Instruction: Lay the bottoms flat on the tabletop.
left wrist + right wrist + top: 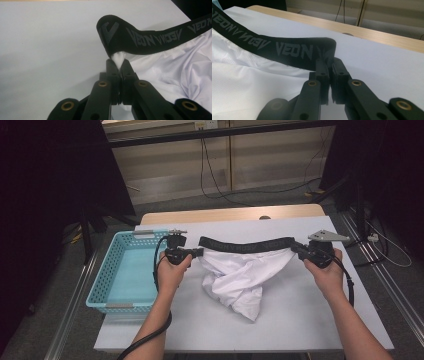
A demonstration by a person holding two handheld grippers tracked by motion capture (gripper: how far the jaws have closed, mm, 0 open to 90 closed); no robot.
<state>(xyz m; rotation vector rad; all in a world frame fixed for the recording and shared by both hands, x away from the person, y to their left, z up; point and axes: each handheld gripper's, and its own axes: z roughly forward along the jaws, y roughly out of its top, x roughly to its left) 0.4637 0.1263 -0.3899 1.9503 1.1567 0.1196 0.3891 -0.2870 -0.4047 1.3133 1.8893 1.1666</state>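
High view: both tongs [199, 252] [295, 247] clamp the white shorts' [240, 280] black waistband [246, 244].

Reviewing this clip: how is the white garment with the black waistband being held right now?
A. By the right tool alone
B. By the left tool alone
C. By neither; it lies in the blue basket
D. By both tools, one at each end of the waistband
D: the left tool and right tool each pinch one end of the waistband, stretched between them above the table.

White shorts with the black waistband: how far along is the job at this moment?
Done: both tools are clamped on the white shorts, the left tool and right tool at opposite ends of the black waistband, which is stretched between them. Left: the legs are bunched, unfolded; the blue basket holds nothing.
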